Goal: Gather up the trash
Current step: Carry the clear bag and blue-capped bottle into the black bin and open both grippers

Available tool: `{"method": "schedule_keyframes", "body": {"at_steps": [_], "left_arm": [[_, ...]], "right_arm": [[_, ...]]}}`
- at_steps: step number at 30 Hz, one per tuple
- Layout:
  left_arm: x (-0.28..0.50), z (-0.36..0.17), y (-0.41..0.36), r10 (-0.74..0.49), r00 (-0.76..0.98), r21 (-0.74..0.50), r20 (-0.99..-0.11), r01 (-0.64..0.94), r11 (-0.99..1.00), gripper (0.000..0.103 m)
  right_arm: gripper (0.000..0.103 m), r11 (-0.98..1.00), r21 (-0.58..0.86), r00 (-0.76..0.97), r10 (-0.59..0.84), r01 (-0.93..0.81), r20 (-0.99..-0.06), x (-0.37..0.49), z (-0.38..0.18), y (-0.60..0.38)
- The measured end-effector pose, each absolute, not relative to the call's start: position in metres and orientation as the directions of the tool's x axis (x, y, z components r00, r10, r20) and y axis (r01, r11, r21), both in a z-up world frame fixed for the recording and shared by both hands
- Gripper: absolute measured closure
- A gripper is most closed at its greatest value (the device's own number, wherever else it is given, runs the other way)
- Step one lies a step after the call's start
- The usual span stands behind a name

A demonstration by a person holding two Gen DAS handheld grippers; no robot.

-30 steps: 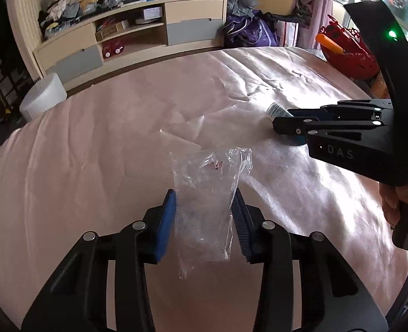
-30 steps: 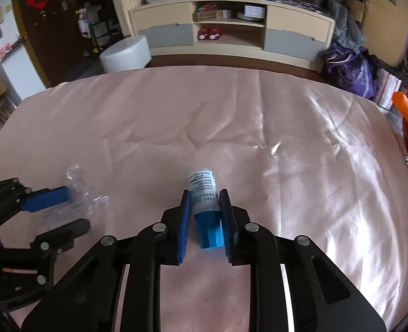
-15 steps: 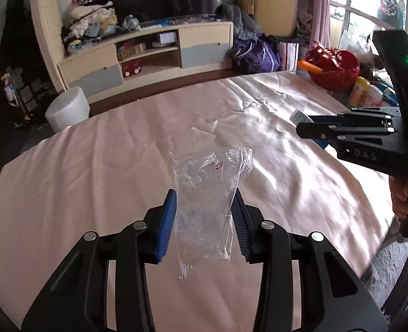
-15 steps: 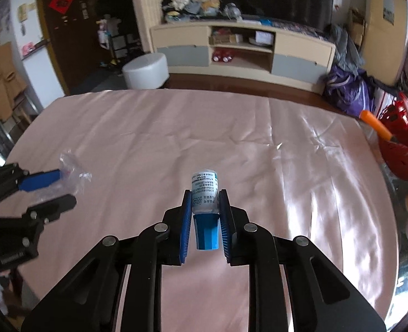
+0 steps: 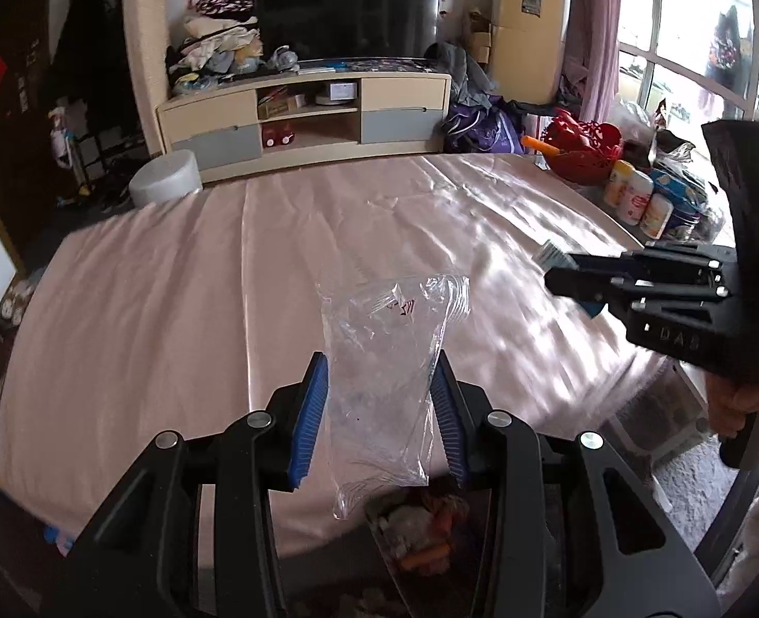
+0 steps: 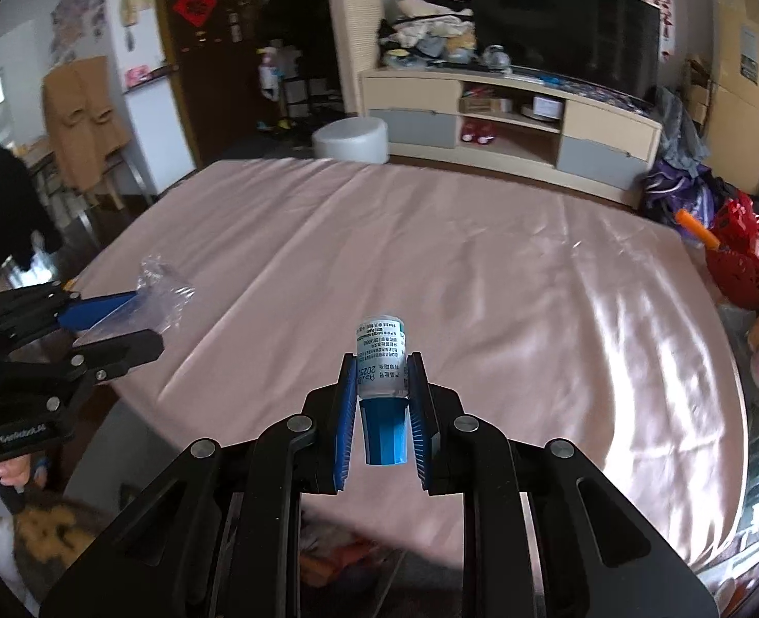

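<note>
My left gripper [image 5: 379, 368] is shut on a crumpled clear plastic bag [image 5: 387, 355], held up in the air over the near edge of the pink-covered table [image 5: 225, 283]. My right gripper [image 6: 382, 376] is shut on a small white bottle with a blue cap [image 6: 382, 360], cap toward the camera, also above the table's near edge. In the left wrist view the right gripper [image 5: 559, 270] shows at the right, held by a hand [image 5: 740, 396]. In the right wrist view the left gripper [image 6: 137, 324] and the bag [image 6: 163, 293] show at the left.
Below the table edge lies a bin of mixed trash [image 5: 420, 530]. A red basket [image 5: 585, 149] and several bottles [image 5: 637, 195] stand at the table's right side. A TV cabinet [image 5: 302, 118] and a white stool [image 5: 166, 183] stand beyond the far edge.
Both grippers have risen and pulled back from the table's middle toward its near edge, each keeping its object. The floor and a trash bin have come into view below.
</note>
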State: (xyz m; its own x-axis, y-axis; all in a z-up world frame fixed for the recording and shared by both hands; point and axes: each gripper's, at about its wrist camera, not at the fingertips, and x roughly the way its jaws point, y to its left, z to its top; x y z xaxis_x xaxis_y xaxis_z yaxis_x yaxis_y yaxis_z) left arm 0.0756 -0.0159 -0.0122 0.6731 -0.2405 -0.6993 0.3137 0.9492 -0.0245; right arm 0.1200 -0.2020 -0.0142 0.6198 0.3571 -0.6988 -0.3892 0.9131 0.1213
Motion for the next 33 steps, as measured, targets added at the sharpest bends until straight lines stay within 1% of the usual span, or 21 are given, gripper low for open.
{"method": "schedule_keyframes", "body": {"at_steps": [5,8,13,16,20,23,26,33], "left_arm": [[0.029,-0.031,-0.013,-0.268,0.652,-0.087,-0.709,0.297,0.951,0.065],[0.009,-0.056,-0.009,-0.283,0.63,-0.14,-0.723,0.268,0.953,0.065],[-0.011,-0.106,-0.012,-0.277,0.587,-0.186,-0.76,0.212,0.959,0.065],[-0.018,-0.125,-0.02,-0.253,0.581,-0.155,-0.774,0.213,0.965,0.064],[-0.024,-0.14,-0.023,-0.266,0.565,-0.153,-0.781,0.24,0.959,0.065],[-0.023,-0.164,-0.027,-0.263,0.525,-0.146,-0.81,0.253,0.956,0.065],[-0.018,-0.181,-0.027,-0.273,0.466,-0.169,-0.842,0.253,0.953,0.065],[-0.014,-0.191,-0.021,-0.3,0.434,-0.219,-0.849,0.227,0.949,0.064]], "right_arm": [[0.082,0.902,0.148,0.608,0.387,-0.405,-0.694,0.081,-0.033,-0.194],[0.082,0.911,0.118,0.62,0.359,-0.395,-0.698,0.059,-0.049,-0.188],[0.082,0.917,0.149,0.611,0.36,-0.369,-0.705,0.033,-0.081,-0.183],[0.082,0.921,0.174,0.597,0.362,-0.35,-0.716,0.026,-0.102,-0.181],[0.082,0.927,0.199,0.576,0.355,-0.318,-0.736,0.024,-0.13,-0.182],[0.082,0.938,0.205,0.57,0.335,-0.281,-0.75,0.021,-0.145,-0.184],[0.081,0.946,0.21,0.566,0.317,-0.249,-0.761,0.022,-0.157,-0.186],[0.081,0.941,0.249,0.539,0.335,-0.228,-0.773,0.022,-0.174,-0.185]]}}
